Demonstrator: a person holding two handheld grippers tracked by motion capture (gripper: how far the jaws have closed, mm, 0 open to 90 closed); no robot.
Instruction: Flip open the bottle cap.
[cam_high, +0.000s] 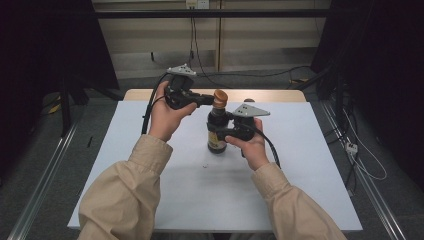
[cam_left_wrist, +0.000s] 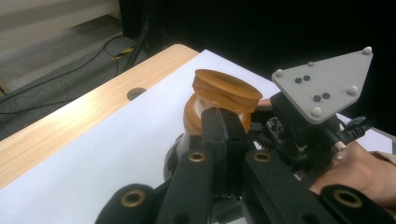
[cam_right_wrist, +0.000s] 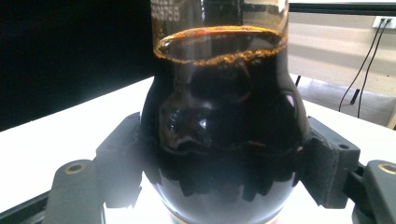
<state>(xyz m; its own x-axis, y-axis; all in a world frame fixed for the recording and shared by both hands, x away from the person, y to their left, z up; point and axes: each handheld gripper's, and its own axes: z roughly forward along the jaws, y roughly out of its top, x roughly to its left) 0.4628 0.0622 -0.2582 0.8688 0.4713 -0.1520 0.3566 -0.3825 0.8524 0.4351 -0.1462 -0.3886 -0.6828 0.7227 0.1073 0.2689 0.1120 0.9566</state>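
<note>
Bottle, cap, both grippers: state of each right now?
bottle: upright on the table, part full of dark liquid, level just below the neck
cap: on the neck but tilted, not seated square
left gripper: shut on cap
right gripper: shut on bottle, jaws on either side of its body

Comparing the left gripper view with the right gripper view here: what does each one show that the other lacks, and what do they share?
Left gripper view: the brown cap, tilted on the neck with the left tongs closed at it, plus the right tongs' grey plate.
Right gripper view: the liquid level in the glass, and the right tongs clamping the bottle's belly.
Both: the bottle and the white table.
</note>
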